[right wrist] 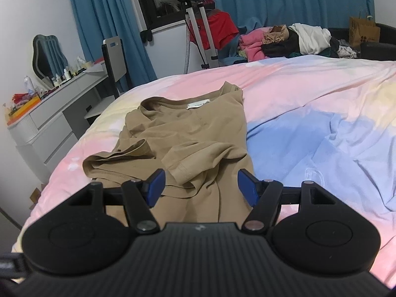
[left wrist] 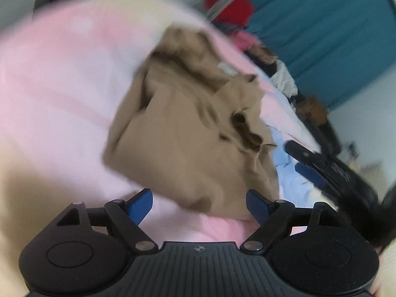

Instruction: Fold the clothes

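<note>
— Label on the tan T-shirt (right wrist: 183, 133)?
— White neck tag (right wrist: 198, 104), print unreadable to me. Shirt lies frame centre on the pastel bedspread (right wrist: 309, 91).
— Grippers?
— Left gripper (left wrist: 199, 204) and right gripper (right wrist: 200, 185) both spread, empty.

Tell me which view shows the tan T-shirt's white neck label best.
The right wrist view: the T-shirt lies sharp on the bedspread, with its label plain at the collar. The left wrist view is motion-blurred; there the label is only a pale smear on crumpled fabric.
</note>
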The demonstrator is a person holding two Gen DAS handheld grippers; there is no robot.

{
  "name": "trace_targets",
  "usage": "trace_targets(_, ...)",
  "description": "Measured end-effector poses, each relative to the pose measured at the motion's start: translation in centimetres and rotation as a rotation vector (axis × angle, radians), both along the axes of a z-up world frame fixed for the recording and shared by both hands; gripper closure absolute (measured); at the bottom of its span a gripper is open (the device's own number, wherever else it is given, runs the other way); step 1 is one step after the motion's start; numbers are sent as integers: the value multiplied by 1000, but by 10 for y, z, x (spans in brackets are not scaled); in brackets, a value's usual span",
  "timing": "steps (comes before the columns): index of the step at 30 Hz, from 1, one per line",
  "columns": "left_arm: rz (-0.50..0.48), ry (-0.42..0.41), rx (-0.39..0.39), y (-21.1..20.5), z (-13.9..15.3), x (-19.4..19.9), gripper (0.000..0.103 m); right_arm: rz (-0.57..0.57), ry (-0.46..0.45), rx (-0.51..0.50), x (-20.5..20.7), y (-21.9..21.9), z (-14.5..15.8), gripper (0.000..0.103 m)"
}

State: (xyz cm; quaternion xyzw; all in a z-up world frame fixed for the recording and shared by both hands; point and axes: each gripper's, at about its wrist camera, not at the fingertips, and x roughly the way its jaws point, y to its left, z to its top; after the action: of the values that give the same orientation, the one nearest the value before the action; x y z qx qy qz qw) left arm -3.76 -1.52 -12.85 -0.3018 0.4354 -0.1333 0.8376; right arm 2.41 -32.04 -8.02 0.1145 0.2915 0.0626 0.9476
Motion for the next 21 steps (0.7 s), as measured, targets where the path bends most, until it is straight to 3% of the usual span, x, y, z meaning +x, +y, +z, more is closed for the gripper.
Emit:
trace_targets(5, 121, 158, -236, 29, -41, 15, 29, -1, 12, 4, 2, 0, 1, 35)
trace_targets(9, 187, 123, -227, 37, -39, 28, 35, 8, 14, 1, 1, 1, 1, 35)
trace_targets(11, 198, 112, -202, 36, -39, 32, 48, 9, 23, 21, -2, 1, 0, 35)
trace_targets(13, 198, 79, -167, 35, -38, 31, 78, 3, 42, 63, -5, -1, -1, 35)
trace_targets(14, 195, 54, -157, 34, -37, 29, 81, 1, 52, 84, -7, -1, -1, 34)
trace_targets(16, 189, 15, -152, 32, -32, 25, 90, 44, 106, 229, -12, -4, -6, 34)
trace_targets(21, 172, -101, -170, 29, -11, 20, 93, 146, 282, 592, -20, -4, -33, 34)
